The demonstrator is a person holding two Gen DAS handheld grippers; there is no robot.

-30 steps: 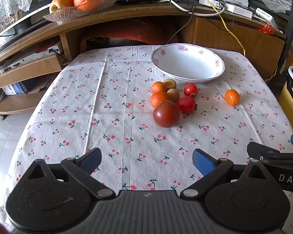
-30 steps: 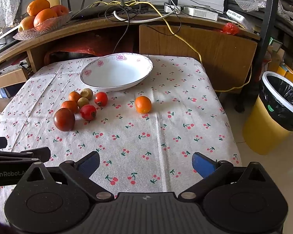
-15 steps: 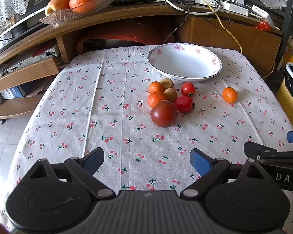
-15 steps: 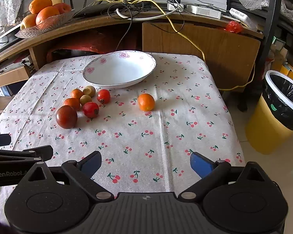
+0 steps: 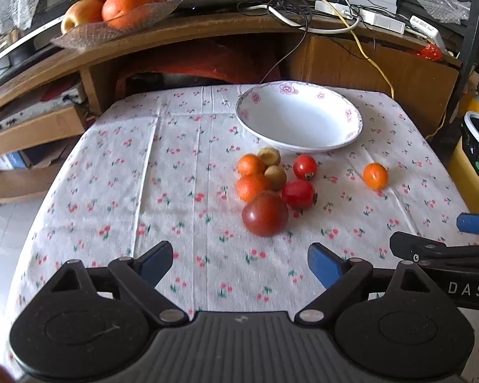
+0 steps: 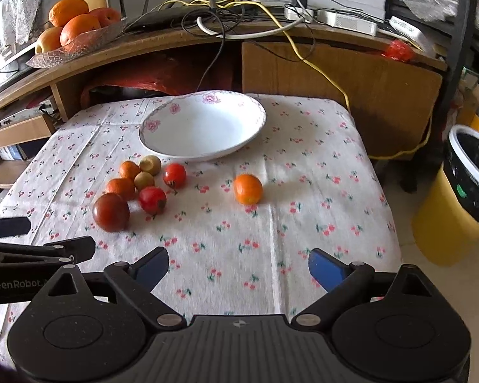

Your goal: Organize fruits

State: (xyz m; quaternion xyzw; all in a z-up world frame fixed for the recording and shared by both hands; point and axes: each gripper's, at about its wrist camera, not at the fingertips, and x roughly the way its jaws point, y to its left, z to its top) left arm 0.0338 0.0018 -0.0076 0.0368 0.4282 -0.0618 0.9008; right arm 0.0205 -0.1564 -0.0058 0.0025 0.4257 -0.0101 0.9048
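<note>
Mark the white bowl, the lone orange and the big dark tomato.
white bowl (image 6: 255, 108): right wrist view, far rim.
lone orange (image 6: 247, 189): right wrist view, centre of fruit.
big dark tomato (image 5: 265, 213): left wrist view, centre of fruit.

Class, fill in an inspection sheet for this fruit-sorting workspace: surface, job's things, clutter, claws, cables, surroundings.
Surface: table with cherry-print cloth, creased.
Job's things: empty white bowl; seven-piece fruit cluster just in front of it; lone orange apart, to its right.
Clutter: nothing seen on the cloth.
Claws: left claw and right claw both open, empty, over the near edge.
Cables: yellow cable and dark wires tangled on the shelf behind.
Surroundings: glass fruit dish on the shelf; yellow bin at right.
</note>
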